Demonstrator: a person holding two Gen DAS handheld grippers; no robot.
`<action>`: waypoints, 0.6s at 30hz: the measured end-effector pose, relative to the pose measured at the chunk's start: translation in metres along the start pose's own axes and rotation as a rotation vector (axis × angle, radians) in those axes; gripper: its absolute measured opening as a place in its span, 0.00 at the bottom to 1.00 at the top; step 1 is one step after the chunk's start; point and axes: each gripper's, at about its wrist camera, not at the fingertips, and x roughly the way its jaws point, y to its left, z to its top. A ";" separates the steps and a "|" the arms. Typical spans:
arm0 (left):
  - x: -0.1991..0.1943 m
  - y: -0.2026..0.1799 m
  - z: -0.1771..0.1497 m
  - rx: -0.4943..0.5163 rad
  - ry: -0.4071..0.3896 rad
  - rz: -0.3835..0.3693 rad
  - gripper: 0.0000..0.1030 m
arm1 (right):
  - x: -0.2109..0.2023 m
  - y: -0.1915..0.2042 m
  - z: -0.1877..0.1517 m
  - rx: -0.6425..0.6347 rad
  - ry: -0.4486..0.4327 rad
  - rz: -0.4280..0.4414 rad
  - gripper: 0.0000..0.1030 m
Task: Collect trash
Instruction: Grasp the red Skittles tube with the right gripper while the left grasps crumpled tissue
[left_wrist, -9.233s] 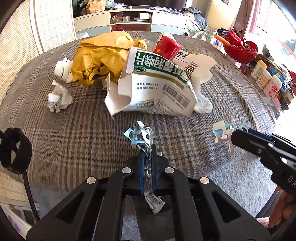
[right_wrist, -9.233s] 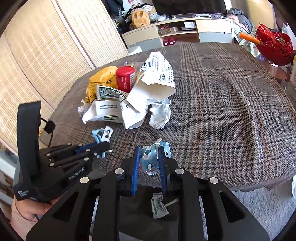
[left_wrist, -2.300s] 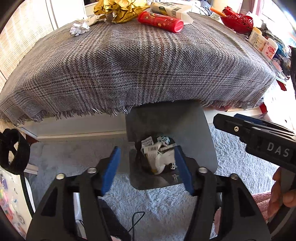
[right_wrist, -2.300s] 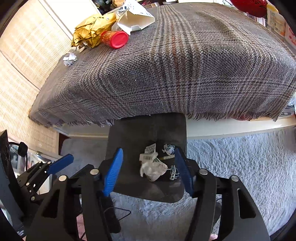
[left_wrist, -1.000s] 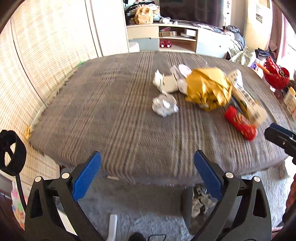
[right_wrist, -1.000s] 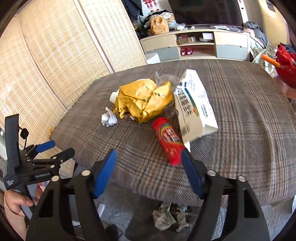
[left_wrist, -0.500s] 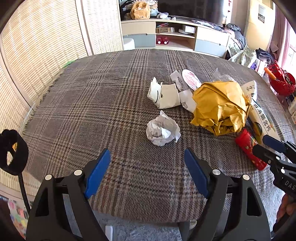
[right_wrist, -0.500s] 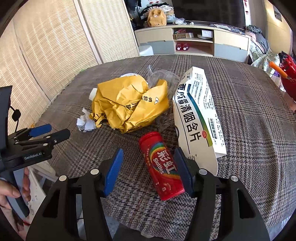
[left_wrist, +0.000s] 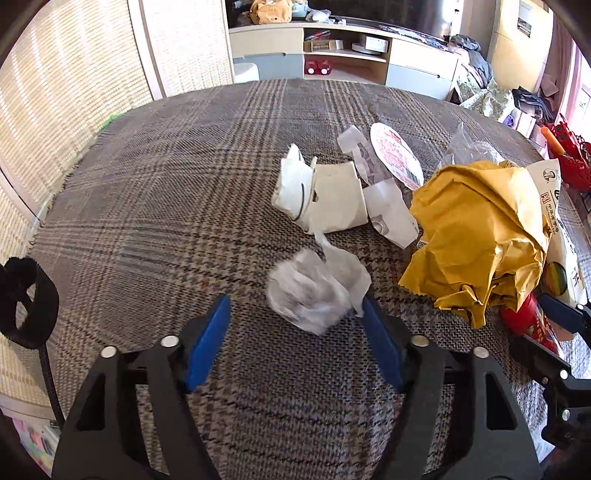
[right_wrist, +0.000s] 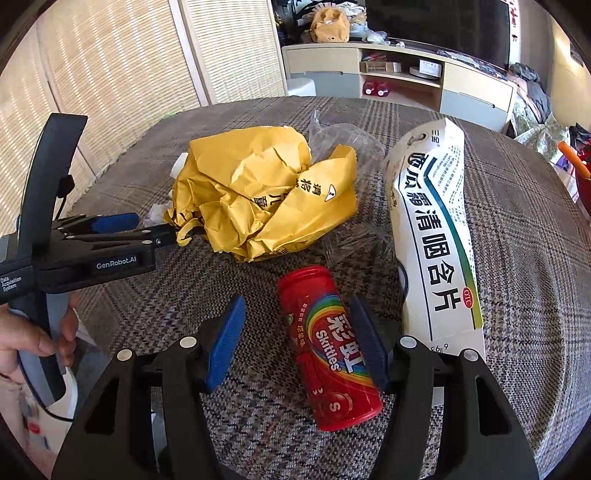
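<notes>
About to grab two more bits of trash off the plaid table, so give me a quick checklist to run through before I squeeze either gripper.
1. Crumpled white paper ball sits between the left gripper fingers, jaws closing: ok.
2. Left pads pressing the ball: not ok, gap on the left side.
3. Red Skittles tube lies between the right gripper fingers: ok.
4. Right pads gripping the tube: not ok, the left one stands clear.
5. Yellow crumpled envelope clear of both grabs: ok.
6. Bin in reach: cannot tell, out of view.
</notes>
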 end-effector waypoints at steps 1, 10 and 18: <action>0.003 -0.001 0.000 0.002 0.009 -0.007 0.56 | 0.001 -0.001 0.000 -0.015 0.001 -0.025 0.58; 0.001 -0.010 -0.001 0.018 0.008 -0.012 0.32 | 0.004 0.000 -0.012 -0.069 0.041 -0.081 0.40; -0.023 -0.015 -0.025 0.070 -0.023 0.006 0.23 | -0.008 -0.002 -0.025 -0.012 0.066 -0.003 0.36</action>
